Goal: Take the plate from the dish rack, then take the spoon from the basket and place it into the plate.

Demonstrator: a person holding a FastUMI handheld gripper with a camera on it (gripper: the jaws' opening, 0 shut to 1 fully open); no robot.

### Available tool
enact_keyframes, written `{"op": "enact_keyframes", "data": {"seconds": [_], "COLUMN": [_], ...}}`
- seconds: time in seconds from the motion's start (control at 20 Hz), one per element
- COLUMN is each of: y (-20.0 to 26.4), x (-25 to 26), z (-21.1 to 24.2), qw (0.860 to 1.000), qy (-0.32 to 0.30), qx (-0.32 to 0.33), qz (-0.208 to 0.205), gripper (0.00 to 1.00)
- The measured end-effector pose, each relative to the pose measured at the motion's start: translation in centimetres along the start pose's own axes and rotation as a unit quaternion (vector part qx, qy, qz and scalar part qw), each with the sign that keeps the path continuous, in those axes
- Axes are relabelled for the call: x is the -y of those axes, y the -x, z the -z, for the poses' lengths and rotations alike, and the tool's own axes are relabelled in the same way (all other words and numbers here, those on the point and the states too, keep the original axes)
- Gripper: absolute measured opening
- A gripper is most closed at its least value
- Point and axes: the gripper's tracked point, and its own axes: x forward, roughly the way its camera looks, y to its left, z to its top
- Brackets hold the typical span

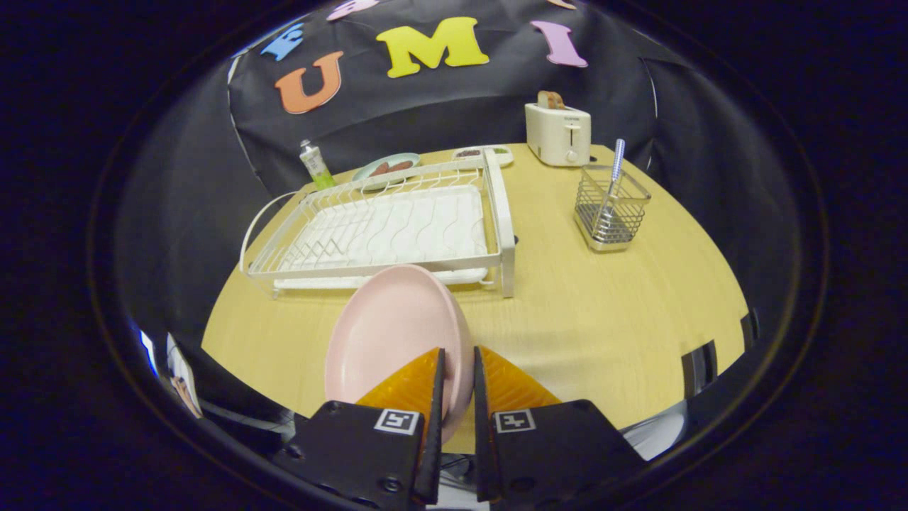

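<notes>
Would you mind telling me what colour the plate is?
Pale pink; the plate, gripped between the gripper fingers, shows best in the gripper view.

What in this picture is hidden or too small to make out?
- Gripper view: the pink plate, gripped on edge by the gripper; the fingers cover its lower rim.
- Spoon in the wire basket: its bowl is lost behind the wires.
- Food on the far dishes behind the dish rack: too small to identify.
- Tube: label too small.

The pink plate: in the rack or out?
Out: the gripper is shut on the pink plate's rim, before the empty dish rack.
</notes>
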Motion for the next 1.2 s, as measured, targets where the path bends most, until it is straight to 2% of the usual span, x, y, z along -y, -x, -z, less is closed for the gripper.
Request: {"op": "enact_keyframes", "data": {"seconds": [0.1,0.3,0.55,0.9,1.1,1.2], "y": [0.1,0.7,2.0,2.5,-1.2,-3.0], "x": [0.5,2.5,6.9,14.9,18.4,19.2], "z": [-1.1,-3.1,-7.0,-13.6,-16.1,-17.6], "qw": [0.999,0.992,0.98,0.959,0.963,0.967], "qy": [0.015,0.035,0.026,-0.004,-0.008,-0.018], "qx": [0.042,0.112,0.187,0.271,0.259,0.247], "qz": [0.013,0.04,0.06,0.087,0.077,0.057], "gripper": [0.29,0.85,1.0,1.0,1.0,1.0]}}
